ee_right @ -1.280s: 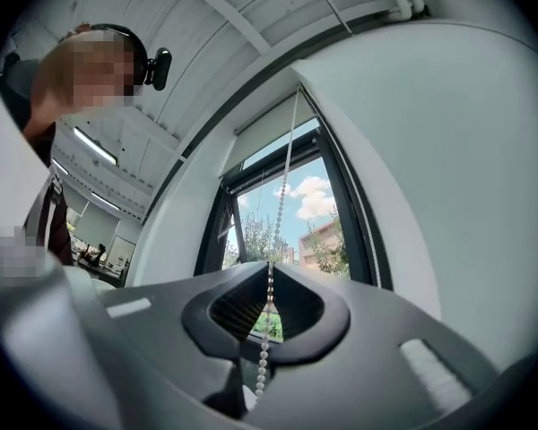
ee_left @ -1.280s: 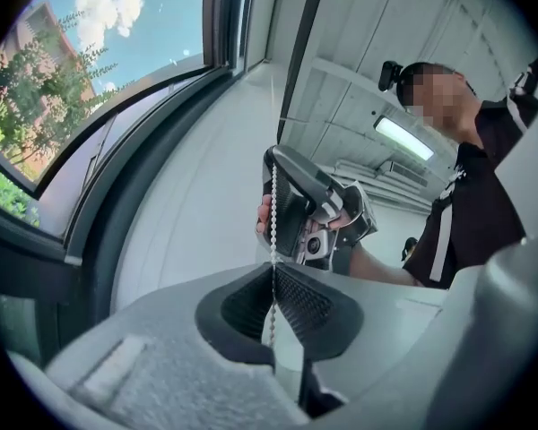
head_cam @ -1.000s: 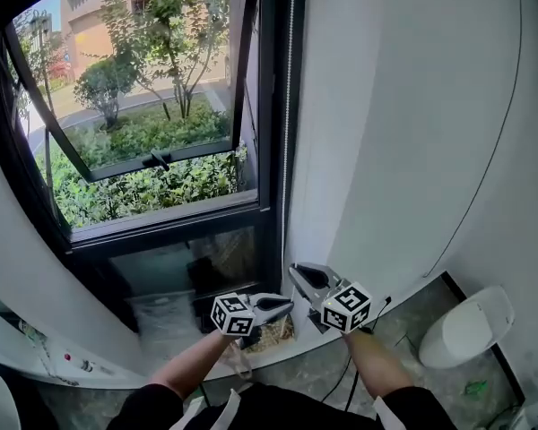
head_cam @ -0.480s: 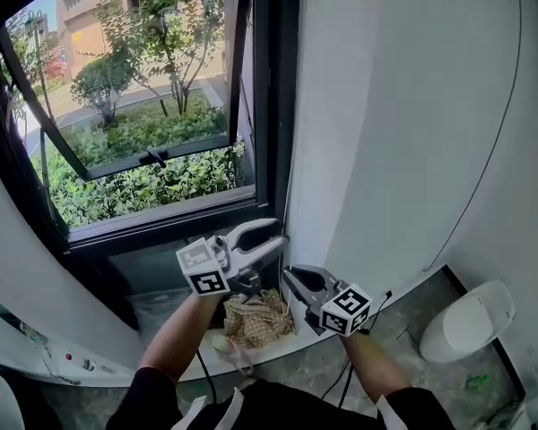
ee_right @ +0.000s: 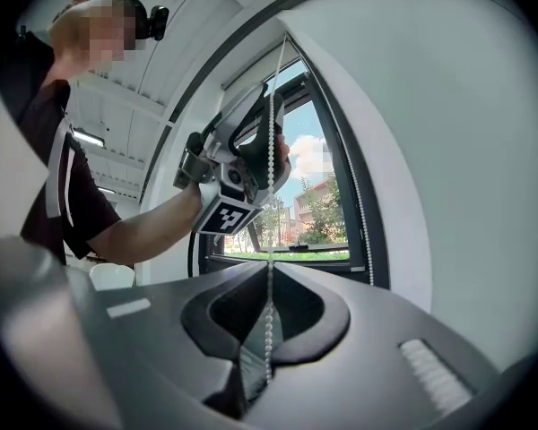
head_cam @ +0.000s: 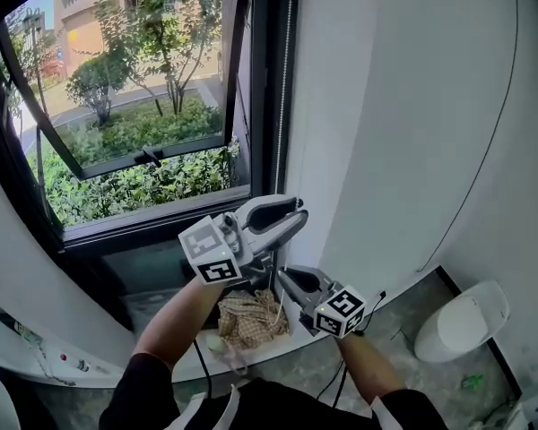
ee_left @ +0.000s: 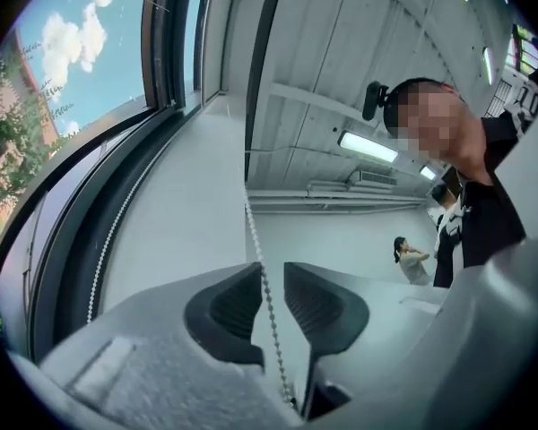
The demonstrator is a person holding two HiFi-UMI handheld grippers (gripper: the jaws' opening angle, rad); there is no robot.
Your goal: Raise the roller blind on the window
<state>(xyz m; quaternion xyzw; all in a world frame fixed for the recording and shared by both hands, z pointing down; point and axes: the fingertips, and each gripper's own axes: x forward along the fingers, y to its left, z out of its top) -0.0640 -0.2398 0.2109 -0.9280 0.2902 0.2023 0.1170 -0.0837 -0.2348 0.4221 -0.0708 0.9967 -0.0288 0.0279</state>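
The white beaded pull chain (ee_left: pixel 255 240) of the roller blind is a thin string of small round beads, hanging in two strands beside the black window frame (head_cam: pixel 269 79).

We hold the left gripper (head_cam: pixel 296 212) with its jaws a little apart. One strand runs through the gap, nearer the left pad (ee_left: pixel 224 307) than the other.

We hold the right gripper (head_cam: pixel 285 278) just below the left one, its jaws pressed together on that same strand. Between the two grippers the strand is straight and upright, its long axis vertical. Above the left gripper it climbs along the frame.

The second strand hangs free against the frame, apart from both grippers. A beige checked cloth (head_cam: pixel 247 316) lies low down, to the left of the right gripper.
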